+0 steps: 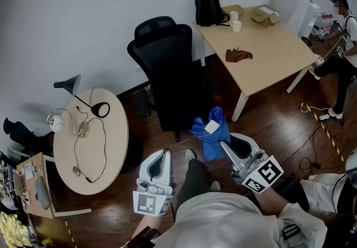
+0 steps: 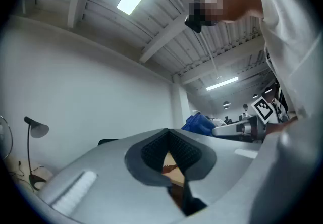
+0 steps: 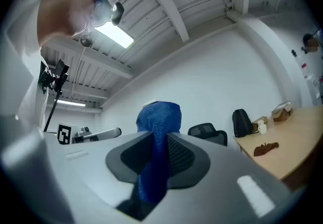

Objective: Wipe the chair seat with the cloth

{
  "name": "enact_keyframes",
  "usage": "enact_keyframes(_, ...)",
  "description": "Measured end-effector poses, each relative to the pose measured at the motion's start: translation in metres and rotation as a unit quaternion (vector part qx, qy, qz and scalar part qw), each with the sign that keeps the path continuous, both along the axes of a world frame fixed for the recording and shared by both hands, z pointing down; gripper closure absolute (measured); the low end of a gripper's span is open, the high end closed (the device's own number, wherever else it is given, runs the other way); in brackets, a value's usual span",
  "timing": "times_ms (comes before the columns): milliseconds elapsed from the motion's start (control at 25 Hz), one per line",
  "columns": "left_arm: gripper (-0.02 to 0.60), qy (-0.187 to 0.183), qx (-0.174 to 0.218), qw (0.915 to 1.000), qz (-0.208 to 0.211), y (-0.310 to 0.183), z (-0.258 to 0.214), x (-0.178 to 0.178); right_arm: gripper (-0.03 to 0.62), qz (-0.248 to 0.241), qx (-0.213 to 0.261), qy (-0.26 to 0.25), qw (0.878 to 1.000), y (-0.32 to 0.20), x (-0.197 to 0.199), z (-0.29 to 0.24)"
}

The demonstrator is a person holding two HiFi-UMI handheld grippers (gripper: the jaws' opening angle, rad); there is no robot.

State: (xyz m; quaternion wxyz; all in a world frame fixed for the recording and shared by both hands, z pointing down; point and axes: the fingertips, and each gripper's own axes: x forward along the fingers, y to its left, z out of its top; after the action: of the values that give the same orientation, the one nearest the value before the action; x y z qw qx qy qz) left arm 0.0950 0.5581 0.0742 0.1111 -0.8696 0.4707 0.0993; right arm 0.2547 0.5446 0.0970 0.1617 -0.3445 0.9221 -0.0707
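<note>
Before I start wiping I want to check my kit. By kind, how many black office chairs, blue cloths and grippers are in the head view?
black office chair: 1
blue cloth: 1
grippers: 2, the left gripper and the right gripper
Total: 4

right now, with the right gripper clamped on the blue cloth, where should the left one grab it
Probably the loose hanging end of the blue cloth, approached from the person's left by the left gripper. The right gripper pinches the bunched middle, so that lower end hangs free.
</note>
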Motion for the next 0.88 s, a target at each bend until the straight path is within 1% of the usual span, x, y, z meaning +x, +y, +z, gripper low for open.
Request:
enact_keyframes(40,0.509,0.006,0.002,1.0000,0.000,-0.018,-0.001,-0.004,0.516,0.003,-0.002,0.001,1.000,-0.017,-0.003,0.000)
enact_keyframes(160,0.513,0.019,-0.005,0.9998,0.000,-0.075,0.003,-0.022,0.516,0.013,-0.007,0.002,1.000,-0.068,-0.014,0.002)
enact_keyframes(240,0.512,0.025,-0.021,0.9995,-0.006,-0.116,0.011,-0.041,0.516,0.017,-0.014,0.005,1.000,-0.105,-0.024,0.004)
enact_keyframes(320,0.512,0.028,-0.042,0.9985,-0.020,-0.163,0.017,-0.062,0.516,0.018,-0.029,0.010,0.999,-0.149,-0.036,0.006)
enact_keyframes(440,0.511,0.032,-0.069,0.9961,-0.046,-0.238,0.026,-0.097,0.516,0.014,-0.053,0.020,0.998,-0.227,-0.058,0.010)
enact_keyframes(560,0.505,0.032,-0.079,0.9942,-0.065,-0.305,0.037,-0.138,0.516,0.012,-0.069,0.028,0.997,-0.302,-0.089,0.019)
enact_keyframes(640,0.519,0.027,-0.086,0.9928,-0.078,-0.367,0.040,-0.168,0.516,0.010,-0.084,0.036,0.996,-0.370,-0.114,0.023)
enact_keyframes(760,0.526,0.017,-0.107,0.9908,-0.082,-0.457,0.047,-0.195,0.516,0.004,-0.116,0.052,0.992,-0.471,-0.144,0.030)
enact_keyframes(800,0.508,0.015,-0.112,0.9904,-0.080,-0.481,0.052,-0.202,0.516,0.003,-0.119,0.060,0.991,-0.497,-0.153,0.034)
enact_keyframes(840,0.473,0.014,-0.117,0.9898,-0.081,-0.502,0.058,-0.210,0.516,0.005,-0.115,0.071,0.991,-0.520,-0.163,0.041)
enact_keyframes(880,0.459,0.016,-0.120,0.9891,-0.084,-0.522,0.067,-0.219,0.516,0.007,-0.108,0.085,0.991,-0.540,-0.173,0.053)
